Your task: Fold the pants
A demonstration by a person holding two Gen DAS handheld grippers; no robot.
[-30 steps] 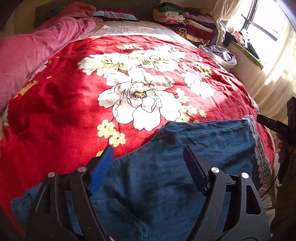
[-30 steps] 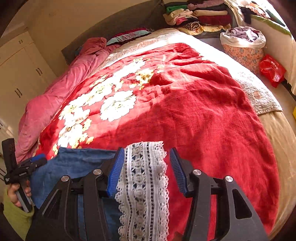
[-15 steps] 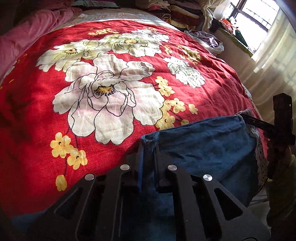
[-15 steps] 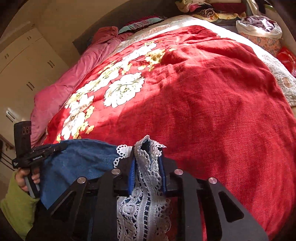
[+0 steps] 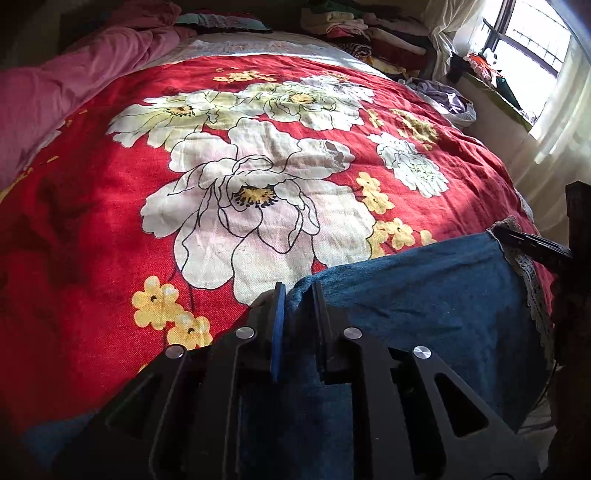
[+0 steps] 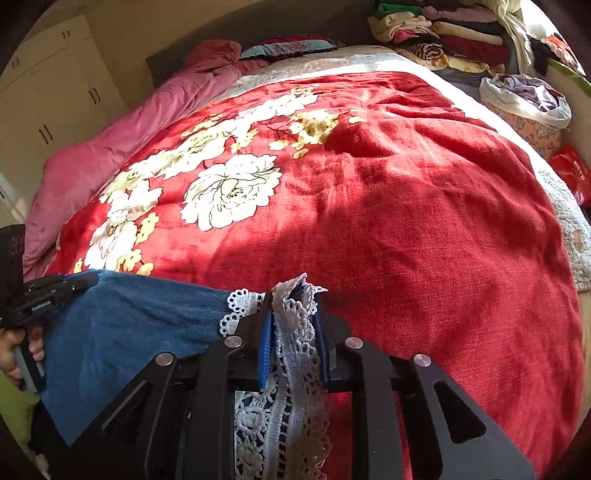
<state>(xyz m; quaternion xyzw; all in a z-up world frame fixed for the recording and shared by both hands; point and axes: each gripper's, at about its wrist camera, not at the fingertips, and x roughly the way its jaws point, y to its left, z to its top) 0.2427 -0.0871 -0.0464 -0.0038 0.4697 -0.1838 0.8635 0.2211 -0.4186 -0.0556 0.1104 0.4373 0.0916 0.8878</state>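
Blue denim pants [image 5: 424,306] with a white lace hem [image 6: 295,332] lie at the near edge of a bed. My left gripper [image 5: 298,295] is shut on a bunched denim edge of the pants. My right gripper [image 6: 293,306] is shut on the lace hem end of the pants [image 6: 129,325]. The denim stretches between the two grippers. The right gripper shows at the right edge of the left wrist view [image 5: 532,243]. The left gripper shows at the left edge of the right wrist view [image 6: 55,288].
A red blanket [image 5: 110,221] with white flowers covers the bed. A pink duvet [image 6: 122,140] lies along the bed's left side. Stacked folded clothes [image 6: 436,33] sit at the far corner. A laundry basket [image 6: 528,107] and red bag [image 6: 570,173] stand right of the bed.
Both grippers went from open to shut, the left on the denim edge and the right on the lace hem. Both have since lifted slightly, holding the pants.
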